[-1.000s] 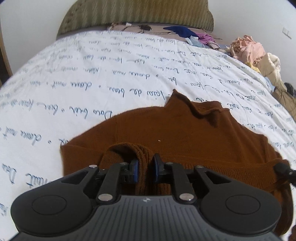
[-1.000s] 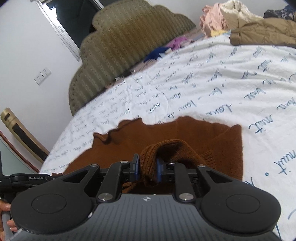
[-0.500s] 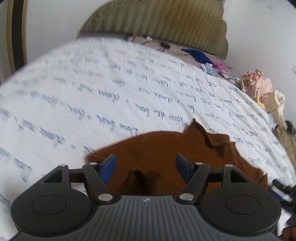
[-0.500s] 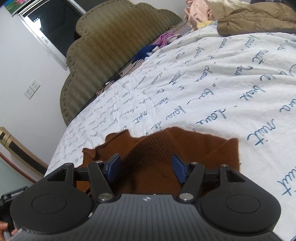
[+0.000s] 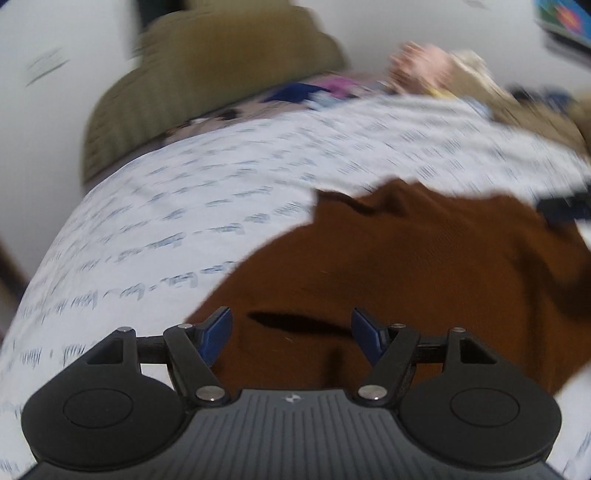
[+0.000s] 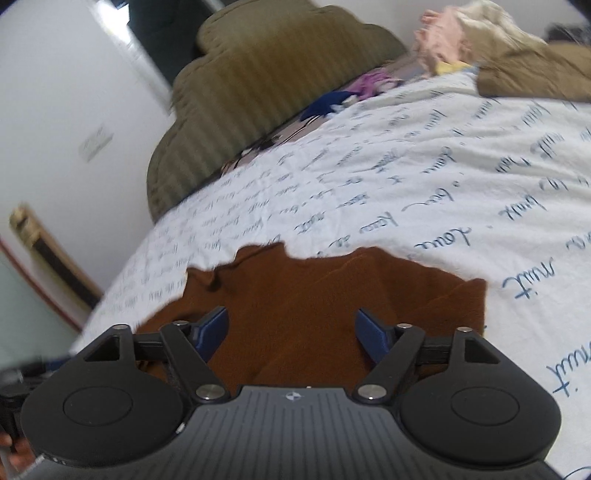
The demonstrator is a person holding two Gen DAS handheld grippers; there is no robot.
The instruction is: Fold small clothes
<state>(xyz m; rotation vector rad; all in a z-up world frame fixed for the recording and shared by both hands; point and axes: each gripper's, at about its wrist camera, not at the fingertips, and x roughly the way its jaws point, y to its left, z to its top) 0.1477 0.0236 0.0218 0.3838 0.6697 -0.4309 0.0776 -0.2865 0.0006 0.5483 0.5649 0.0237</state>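
A rust-brown knitted sweater (image 5: 406,266) lies folded on the white bedspread with blue handwriting (image 5: 166,206). My left gripper (image 5: 291,334) hovers over the sweater's near part, open, with nothing pinched between its blue pads. In the right wrist view the same sweater (image 6: 314,295) spreads under my right gripper (image 6: 291,334), whose jaws are still opening over the cloth, the pads clear of it. The right gripper's tip (image 5: 565,206) shows dark at the right edge of the blurred left wrist view.
An olive ribbed headboard (image 6: 258,92) stands behind the bed. A heap of clothes, pink (image 6: 443,33), tan (image 6: 535,70), blue and purple (image 6: 369,81), lies along the far side. A hand (image 6: 11,450) shows at the lower left.
Both grippers let go of the sweater folds they pinched and opened wide. The left gripper rolled and swung, so its view now faces the clothes heap; the folds lie flat.
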